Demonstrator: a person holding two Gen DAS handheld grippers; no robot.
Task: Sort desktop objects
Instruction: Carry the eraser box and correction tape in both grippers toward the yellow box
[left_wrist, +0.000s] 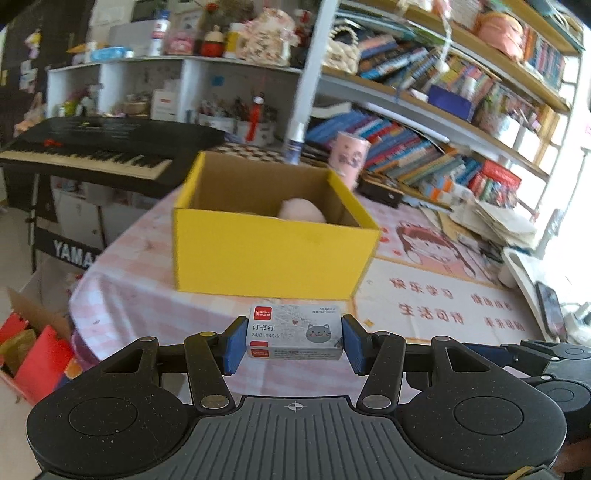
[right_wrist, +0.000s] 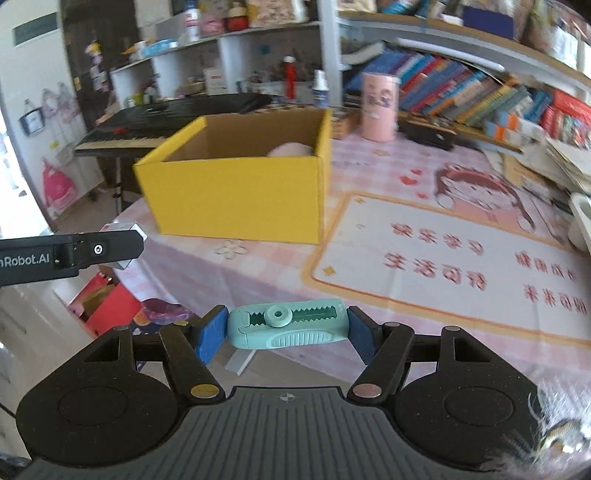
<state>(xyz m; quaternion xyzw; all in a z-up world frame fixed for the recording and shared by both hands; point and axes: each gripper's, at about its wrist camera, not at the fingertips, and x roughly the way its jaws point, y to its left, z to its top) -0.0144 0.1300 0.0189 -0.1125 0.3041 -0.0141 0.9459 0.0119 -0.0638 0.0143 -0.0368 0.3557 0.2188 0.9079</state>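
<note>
— What's in the left gripper (left_wrist: 291, 341)?
— A staple box (left_wrist: 293, 332), squeezed between its fingers, near the yellow box (left_wrist: 273, 251).
— And the right gripper (right_wrist: 286, 328)?
— Its fingers pinch a green cutter (right_wrist: 286, 328) above the tabletop (right_wrist: 258, 273).

pink object (left_wrist: 301, 210) half hidden in yellow box (left_wrist: 273, 254)

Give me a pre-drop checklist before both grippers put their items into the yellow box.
1. Left gripper clamps the staple box by both ends: ok.
2. Right gripper clamps the green cutter between both pads: ok.
3. Yellow box open at the top: ok.
4. Room beside the pink object inside: ok, it sits toward the back right.
5. Grippers over the opening: not ok, both are short of the near wall.
6. Gap between the two grippers: cannot tell.
</note>
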